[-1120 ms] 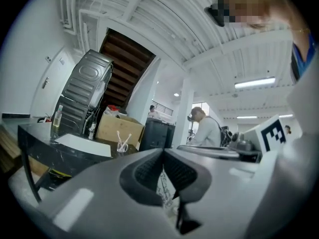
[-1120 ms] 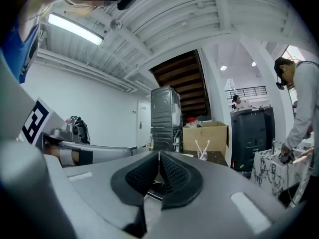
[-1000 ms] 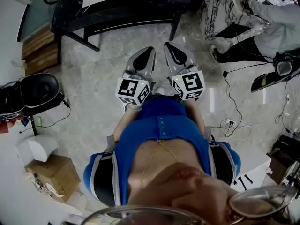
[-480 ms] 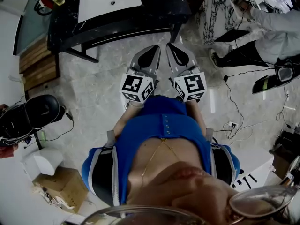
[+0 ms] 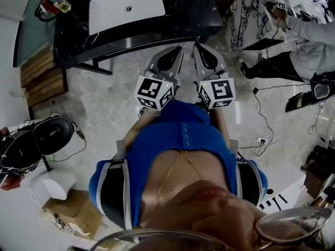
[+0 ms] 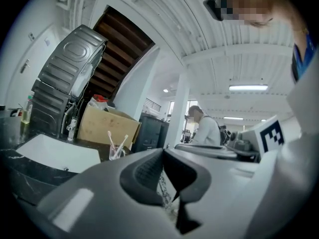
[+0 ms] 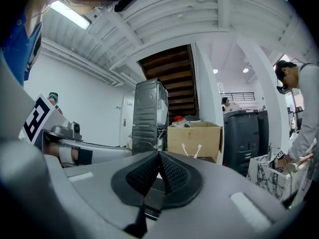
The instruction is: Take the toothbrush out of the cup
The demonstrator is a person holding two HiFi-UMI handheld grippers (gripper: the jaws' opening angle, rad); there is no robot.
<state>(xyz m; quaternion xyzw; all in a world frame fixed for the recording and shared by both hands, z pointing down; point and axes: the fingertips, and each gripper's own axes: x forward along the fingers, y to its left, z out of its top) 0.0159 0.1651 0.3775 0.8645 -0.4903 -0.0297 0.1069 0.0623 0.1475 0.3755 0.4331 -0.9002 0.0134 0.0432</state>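
2 pale toothbrushes (image 6: 110, 138) lean apart in a clear cup (image 6: 116, 153).

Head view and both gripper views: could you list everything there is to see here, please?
counter: one, black, straight ahead.
sink: one, white, set in the counter.
cup: one, clear, on the counter beside the sink.
toothbrushes: two, pale, standing in the cup.
cardboard box: one, brown, behind the cup.
chair: one, black, floor at left.
other person: one, grey top, far right.
left gripper: one, grey, shut, empty, pointing at the counter.
right gripper: one, grey, shut, empty, beside the left.
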